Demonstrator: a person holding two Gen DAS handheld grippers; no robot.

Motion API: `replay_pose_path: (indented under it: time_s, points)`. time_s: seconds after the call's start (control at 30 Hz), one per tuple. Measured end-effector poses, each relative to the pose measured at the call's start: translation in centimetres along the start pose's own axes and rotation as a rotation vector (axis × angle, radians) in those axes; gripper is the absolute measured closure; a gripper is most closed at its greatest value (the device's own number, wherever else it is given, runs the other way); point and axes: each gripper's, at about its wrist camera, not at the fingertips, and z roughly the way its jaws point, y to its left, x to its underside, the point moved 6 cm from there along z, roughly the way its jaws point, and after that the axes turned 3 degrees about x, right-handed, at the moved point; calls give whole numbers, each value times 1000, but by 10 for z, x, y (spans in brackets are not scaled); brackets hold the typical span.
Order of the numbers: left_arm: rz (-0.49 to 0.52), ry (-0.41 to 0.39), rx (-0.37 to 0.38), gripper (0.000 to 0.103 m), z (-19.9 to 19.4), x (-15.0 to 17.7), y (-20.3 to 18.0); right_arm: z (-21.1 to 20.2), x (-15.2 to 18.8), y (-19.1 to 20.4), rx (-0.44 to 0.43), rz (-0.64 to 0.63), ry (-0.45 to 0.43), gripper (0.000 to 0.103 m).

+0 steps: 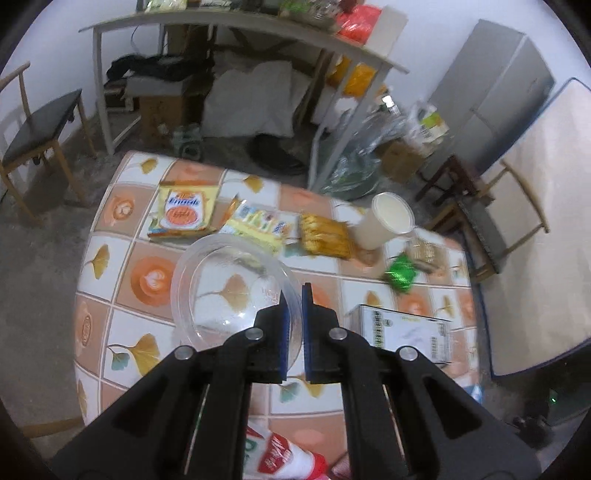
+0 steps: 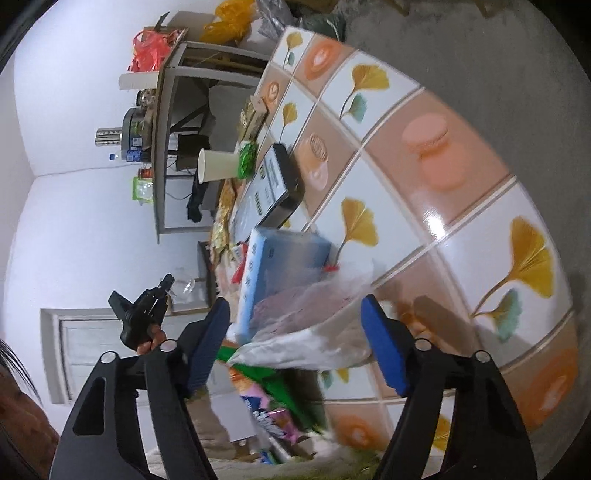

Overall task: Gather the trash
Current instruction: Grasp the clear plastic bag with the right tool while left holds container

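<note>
My left gripper (image 1: pixel 294 295) is shut on the rim of a clear plastic bowl (image 1: pixel 229 284), which it holds above the tiled table (image 1: pixel 122 266). Beyond it lie a yellow snack packet (image 1: pixel 183 212), a torn yellow wrapper (image 1: pixel 258 225), a gold wrapper (image 1: pixel 323 234), a paper cup (image 1: pixel 386 218) on its side and a green wrapper (image 1: pixel 400 273). A white carton (image 1: pixel 402 334) lies to the right. My right gripper (image 2: pixel 295 310) is open, tilted sideways over a crumpled clear plastic bag (image 2: pixel 314 325) and a blue box (image 2: pixel 280 266). The left gripper (image 2: pixel 142 314) shows at the left of the right wrist view.
A red and white packet (image 1: pixel 284 458) lies at the near table edge. Colourful wrappers (image 2: pixel 273 402) lie below the plastic bag. A black-edged carton (image 2: pixel 277 181), the paper cup (image 2: pixel 218 164) and the green wrapper (image 2: pixel 246 155) are further along. Chairs and a cluttered shelf table (image 1: pixel 236 22) surround the table.
</note>
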Motion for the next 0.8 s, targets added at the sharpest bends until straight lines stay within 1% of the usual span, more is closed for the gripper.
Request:
replay_pose_path:
  time_s: [0.03, 0.13, 0.27, 0.4, 0.47, 0.6, 0.67, 0.7, 0.77, 0.8]
  points:
    - [9, -18, 14, 99, -9, 1, -6, 2, 0, 0, 0, 6, 5, 38]
    - [21, -32, 59, 99, -25, 8, -20, 12, -5, 0, -10, 39, 34, 46]
    - [31, -11, 106, 99, -38, 26, -32, 24, -7, -2, 1, 82, 81, 58]
    - [33, 15, 137, 99, -43, 43, -38, 33, -7, -8, 11, 143, 120, 59]
    - [37, 27, 151, 99, -44, 50, -40, 35, -8, -10, 3, 184, 144, 59]
    - [43, 16, 155, 99, -54, 60, -40, 37, -13, -7, 31, 198, 146, 60]
    - [38, 9, 161, 99, -59, 64, -40, 39, -13, -4, 33, 188, 143, 79]
    - [37, 5, 164, 99, -62, 66, -40, 39, -12, -4, 32, 185, 138, 83]
    - [38, -5, 168, 99, -69, 69, -40, 38, -14, 1, 9, 162, 123, 98]
    - [41, -14, 168, 99, -74, 71, -41, 37, -16, 1, -14, 157, 111, 98]
